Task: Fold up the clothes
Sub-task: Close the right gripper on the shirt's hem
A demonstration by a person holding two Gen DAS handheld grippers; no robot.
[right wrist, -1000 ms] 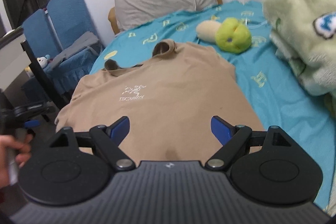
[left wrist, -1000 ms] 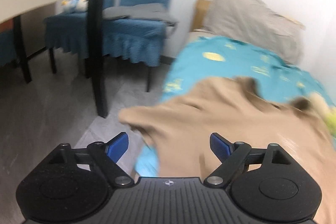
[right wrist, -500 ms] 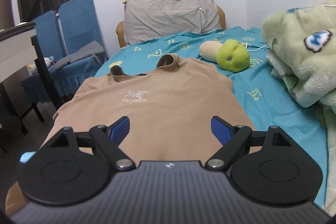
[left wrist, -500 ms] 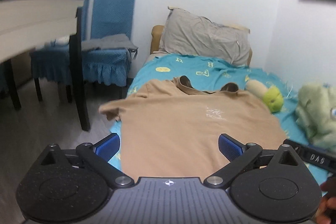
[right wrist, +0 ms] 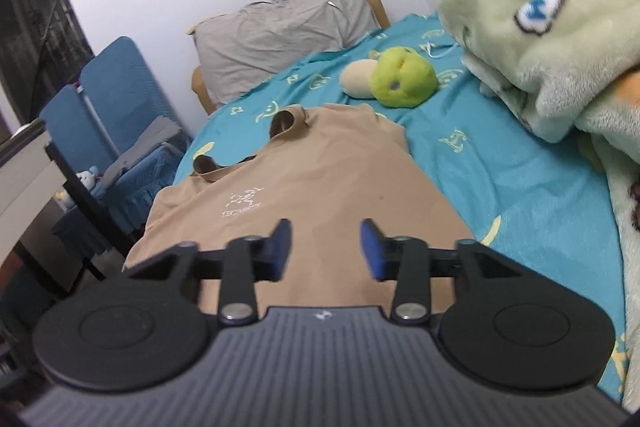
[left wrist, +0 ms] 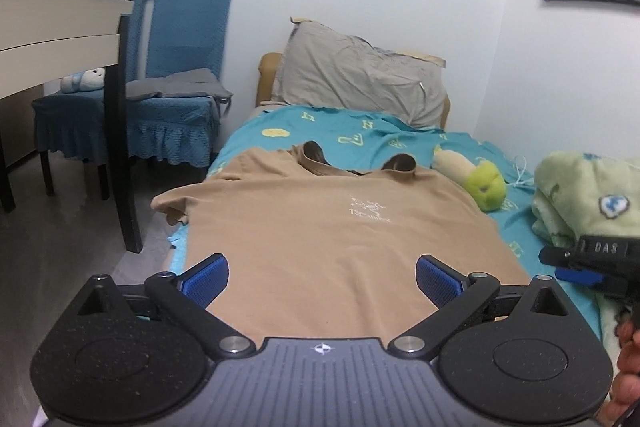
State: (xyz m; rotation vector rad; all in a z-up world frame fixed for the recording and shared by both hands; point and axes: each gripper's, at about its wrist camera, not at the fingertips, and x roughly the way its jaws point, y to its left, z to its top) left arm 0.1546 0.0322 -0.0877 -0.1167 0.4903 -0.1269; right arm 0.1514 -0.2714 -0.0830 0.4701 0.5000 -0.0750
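Looking along the left gripper, the tan T-shirt lies spread face-up on the bed, collar toward the grey pillow, one sleeve hanging off the bed edge near the blue chair. A second ago this view was swinging, blurred, over the floor and chair; it has since settled squarely behind the hem, and its fingers remain spread wide, holding nothing. The other tool shows at the right edge, over the bed beside the green blanket.

From the right gripper, the shirt fills the middle, with the plush toy well beyond its shoulder. Here the view has tilted, and the fingers, wide apart half a second ago, have drawn partly together, though a clear gap remains and no cloth sits between them.

Both tools are now lined up at the hem, so spreading appears done; the first fold looks ready to begin with a grasp of an edge.
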